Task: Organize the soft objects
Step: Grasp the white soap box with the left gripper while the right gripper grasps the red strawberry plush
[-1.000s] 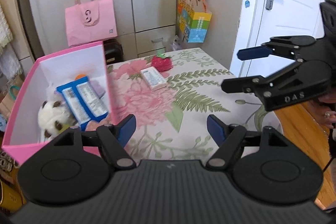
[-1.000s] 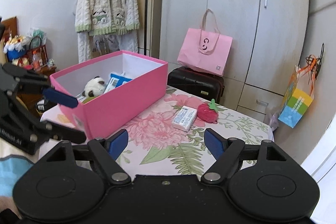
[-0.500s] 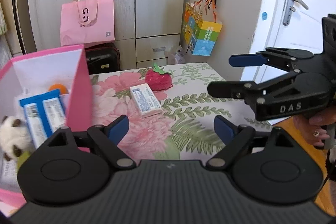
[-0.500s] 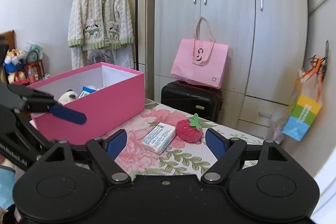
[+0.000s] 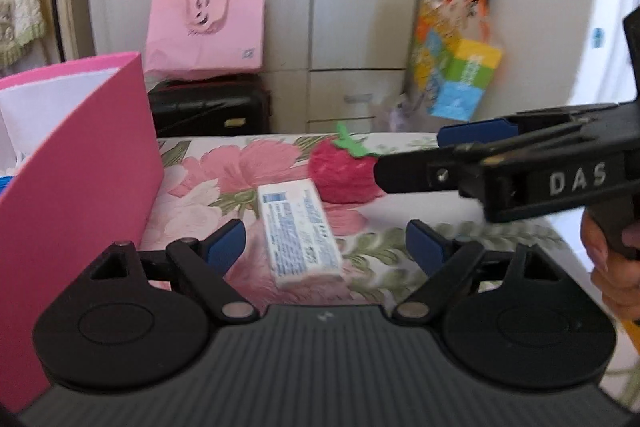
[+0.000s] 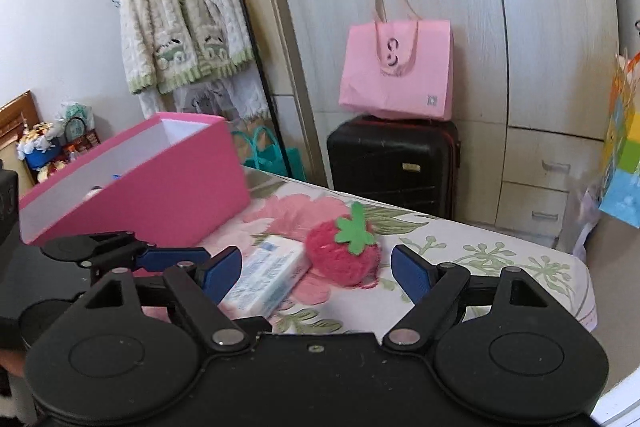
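Observation:
A red plush strawberry [image 5: 344, 173] [image 6: 344, 253] with a green felt leaf lies on the floral tabletop, touching a white tissue pack [image 5: 298, 231] [image 6: 272, 277]. My left gripper [image 5: 324, 245] is open and empty, low over the table with the tissue pack between its fingers. My right gripper [image 6: 316, 269] is open and empty, just short of the strawberry; it also shows in the left wrist view [image 5: 412, 155], reaching in from the right beside the strawberry. A pink box [image 5: 80, 167] [image 6: 160, 187] stands at the left.
A pink paper bag [image 6: 396, 71] sits on a black suitcase [image 6: 394, 163] behind the table, against wardrobes. A colourful bag [image 5: 456, 79] hangs at the right. A cardigan [image 6: 180, 19] hangs at the back left. The table's far edge lies just past the strawberry.
Both grippers have dropped lower and moved forward toward the strawberry and tissue pack. The box's inside has slid out of sight behind its pink wall.

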Demonstrator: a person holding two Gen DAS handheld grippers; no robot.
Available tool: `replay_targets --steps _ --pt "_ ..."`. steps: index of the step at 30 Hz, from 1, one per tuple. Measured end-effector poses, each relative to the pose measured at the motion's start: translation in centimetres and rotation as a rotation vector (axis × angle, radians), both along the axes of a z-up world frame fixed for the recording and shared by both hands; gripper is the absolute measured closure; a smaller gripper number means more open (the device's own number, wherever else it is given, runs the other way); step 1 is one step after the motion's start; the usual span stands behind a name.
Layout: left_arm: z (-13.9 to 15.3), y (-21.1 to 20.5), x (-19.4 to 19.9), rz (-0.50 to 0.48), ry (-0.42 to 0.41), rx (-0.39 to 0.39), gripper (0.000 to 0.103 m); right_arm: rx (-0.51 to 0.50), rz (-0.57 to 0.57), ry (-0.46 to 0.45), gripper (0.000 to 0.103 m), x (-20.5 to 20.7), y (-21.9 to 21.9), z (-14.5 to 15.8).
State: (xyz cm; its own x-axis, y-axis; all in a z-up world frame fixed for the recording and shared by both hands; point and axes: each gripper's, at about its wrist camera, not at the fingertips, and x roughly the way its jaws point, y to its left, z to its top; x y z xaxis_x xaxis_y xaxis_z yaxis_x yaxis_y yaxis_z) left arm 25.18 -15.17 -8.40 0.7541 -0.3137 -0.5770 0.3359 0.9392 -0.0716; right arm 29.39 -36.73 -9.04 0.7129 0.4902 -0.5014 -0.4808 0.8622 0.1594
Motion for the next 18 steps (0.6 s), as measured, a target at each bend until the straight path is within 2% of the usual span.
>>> replay_targets --steps 4,9,10,14,16,18 --pt "-0.9 0.1 1.7 0.044 0.031 -0.024 0.024 -0.039 0.006 0.03 0.018 2.4 0.8 -1.5" --pt "-2.1 -0.2 2.7 0.081 0.059 -0.007 0.036 -0.064 0.003 0.067 0.022 5.0 1.5 -2.7" --pt "-2.1 -0.3 2.7 0.089 0.042 0.004 0.04 -0.061 -0.002 0.075 0.023 5.4 1.7 -2.8" --pt "-2.1 -0.5 2.2 0.091 0.025 0.068 0.062 -0.06 0.014 0.107 0.033 6.4 2.2 -3.3" --pt "-2.1 -0.1 2.3 0.098 0.03 0.049 0.063 -0.056 0.025 0.117 0.037 6.6 2.3 -3.4" --pt "-2.2 0.0 2.6 0.096 0.024 0.051 0.064 -0.049 0.029 0.115 0.045 6.7 2.3 -3.5"
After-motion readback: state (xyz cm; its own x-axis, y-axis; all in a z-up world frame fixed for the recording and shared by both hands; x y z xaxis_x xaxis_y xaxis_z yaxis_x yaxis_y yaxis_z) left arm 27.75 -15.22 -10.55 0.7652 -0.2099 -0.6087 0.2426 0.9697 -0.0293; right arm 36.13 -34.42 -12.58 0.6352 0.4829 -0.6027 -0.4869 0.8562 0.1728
